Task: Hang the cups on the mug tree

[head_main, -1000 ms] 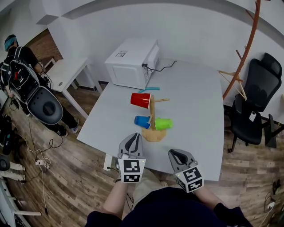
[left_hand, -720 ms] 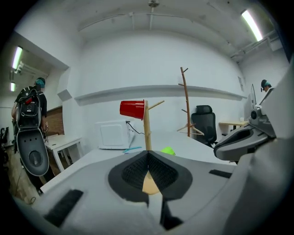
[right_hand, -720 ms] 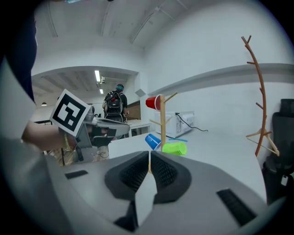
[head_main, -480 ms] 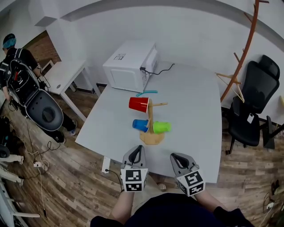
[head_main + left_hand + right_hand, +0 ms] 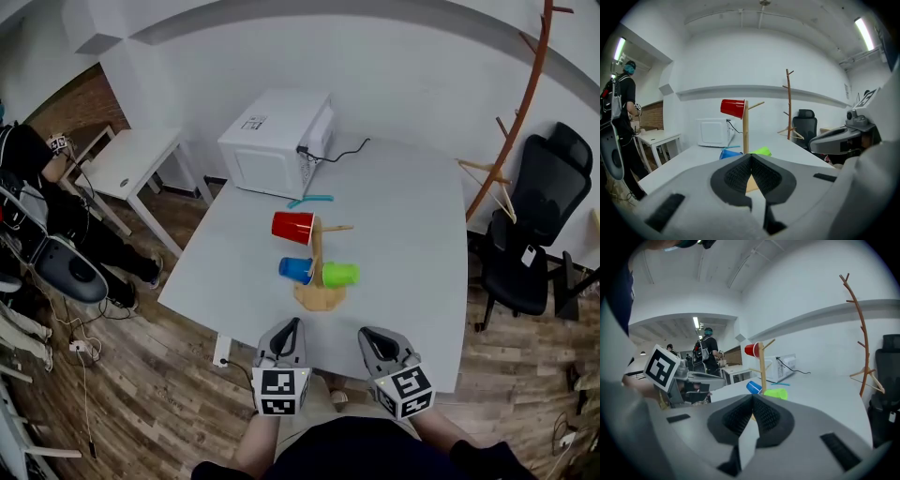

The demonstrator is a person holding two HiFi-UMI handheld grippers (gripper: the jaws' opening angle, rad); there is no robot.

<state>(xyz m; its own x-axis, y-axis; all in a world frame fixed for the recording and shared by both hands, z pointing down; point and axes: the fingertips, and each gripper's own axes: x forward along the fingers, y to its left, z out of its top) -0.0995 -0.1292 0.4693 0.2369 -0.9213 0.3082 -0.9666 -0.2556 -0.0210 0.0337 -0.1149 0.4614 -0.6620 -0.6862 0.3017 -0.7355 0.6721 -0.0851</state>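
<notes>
On the table (image 5: 412,216) the mug tree (image 5: 318,267) carries the red cup (image 5: 292,226), blue cup (image 5: 296,270) and green cup (image 5: 339,274). The left gripper (image 5: 291,324) and right gripper (image 5: 369,335) have pulled back to the near edge, jaws together, empty: hanging looks finished.

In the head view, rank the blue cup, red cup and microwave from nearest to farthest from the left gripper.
1. Blue cup, low on the mug tree, left side, nearest the left gripper.
2. Red cup, higher up, farther back.
3. Microwave, at the table's far edge.
</notes>
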